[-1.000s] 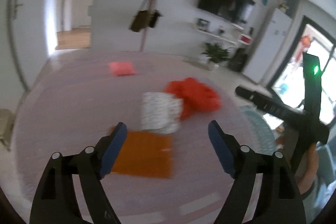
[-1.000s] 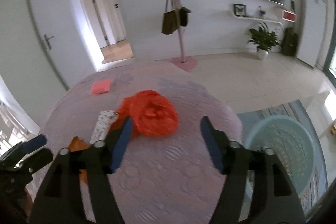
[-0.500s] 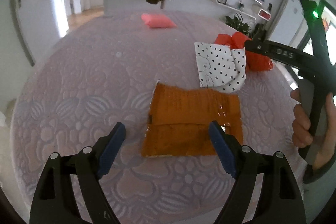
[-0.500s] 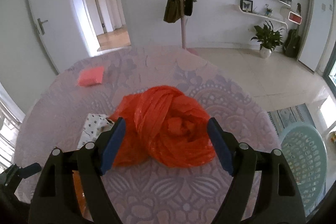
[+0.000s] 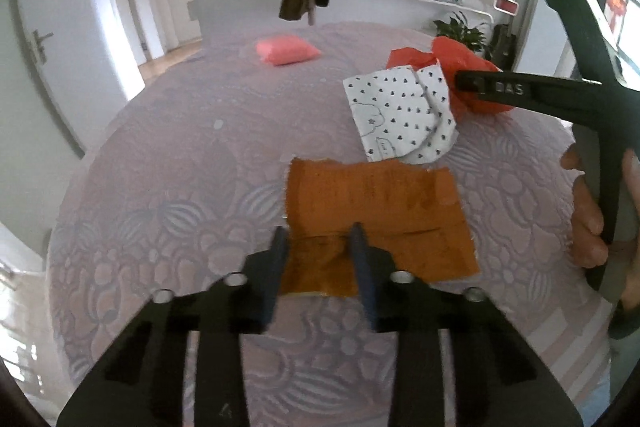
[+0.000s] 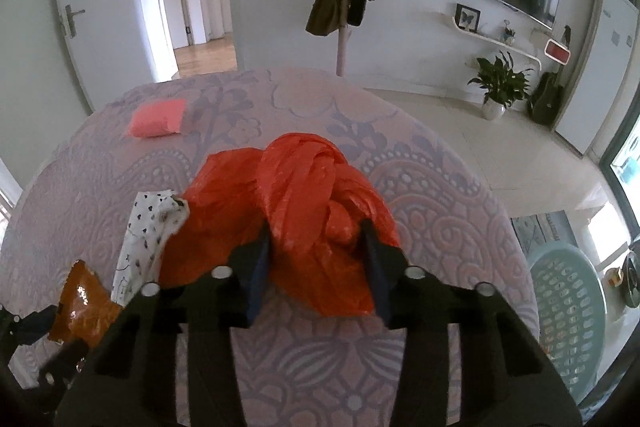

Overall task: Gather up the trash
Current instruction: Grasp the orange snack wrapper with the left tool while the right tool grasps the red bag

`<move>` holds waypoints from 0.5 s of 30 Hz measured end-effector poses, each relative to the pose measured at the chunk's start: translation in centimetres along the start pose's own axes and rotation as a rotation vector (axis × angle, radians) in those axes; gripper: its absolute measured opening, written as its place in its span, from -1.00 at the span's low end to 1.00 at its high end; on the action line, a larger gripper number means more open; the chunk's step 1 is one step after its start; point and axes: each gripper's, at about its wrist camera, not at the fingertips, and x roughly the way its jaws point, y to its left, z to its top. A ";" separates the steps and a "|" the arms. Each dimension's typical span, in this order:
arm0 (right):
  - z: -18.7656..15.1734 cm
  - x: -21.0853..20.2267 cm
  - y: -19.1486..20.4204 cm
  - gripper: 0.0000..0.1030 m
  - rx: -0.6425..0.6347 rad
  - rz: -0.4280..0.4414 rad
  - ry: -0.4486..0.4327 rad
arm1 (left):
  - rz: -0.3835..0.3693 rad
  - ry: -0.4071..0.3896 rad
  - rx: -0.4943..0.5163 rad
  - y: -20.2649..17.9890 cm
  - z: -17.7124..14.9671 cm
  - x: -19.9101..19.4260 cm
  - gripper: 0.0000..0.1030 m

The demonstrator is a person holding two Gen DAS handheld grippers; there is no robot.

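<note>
A round table (image 5: 168, 163) fills most of both views, draped in a pale lilac quilted cloth stitched with raised flowers and scrolls. On the floor to its right, seen only from the right wrist, stands a pale green plastic basket (image 6: 568, 311) with a slotted lattice wall.

The biggest piece of trash is a crumpled red plastic bag (image 6: 304, 211), glossy and twisted into thick folds. The right gripper (image 6: 316, 241) has its jaws partly closed around the bag's near side, both fingertips pressing into the plastic. From the left wrist only a strip of that bag (image 5: 452, 59) shows, behind the gripper's black arm.

Next is a flat, roughly rectangular orange wrapper (image 5: 376, 219) with ragged edges and a shiny creased surface, lying near the table's front edge. The left gripper (image 5: 318, 241) is narrowed to a small gap over the wrapper's near left corner; whether the fingers actually pinch it I cannot tell. The right wrist view catches just a glinting corner of it (image 6: 82, 301) at lower left.

Touching the wrapper's far edge is a white paper wrapper (image 5: 400, 119) printed with small dark hearts, folded and curled, leaning against the red bag.

Smallest, well apart at the far side, lies a puffy pink packet (image 5: 286, 51), pillow-shaped and smooth.
</note>
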 end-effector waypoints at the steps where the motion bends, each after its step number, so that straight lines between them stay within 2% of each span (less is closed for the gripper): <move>1: -0.1 -0.2 -0.1 -0.35 0.004 0.002 -0.005 | -0.012 -0.001 -0.007 0.2 -0.1 -0.1 -0.48; 5: -0.2 -1.1 -0.9 -0.39 0.038 0.027 -0.042 | -0.042 -0.023 -0.021 0.5 -0.3 -1.0 -0.61; 7: -0.3 -1.8 -1.5 -0.39 0.065 0.038 -0.077 | -0.073 -0.040 -0.039 0.6 -0.4 -1.6 -1.00; 15: -1.0 -5.6 -3.7 -0.39 0.140 0.027 -0.184 | -0.145 -0.110 -0.062 1.2 -0.2 -4.4 -1.00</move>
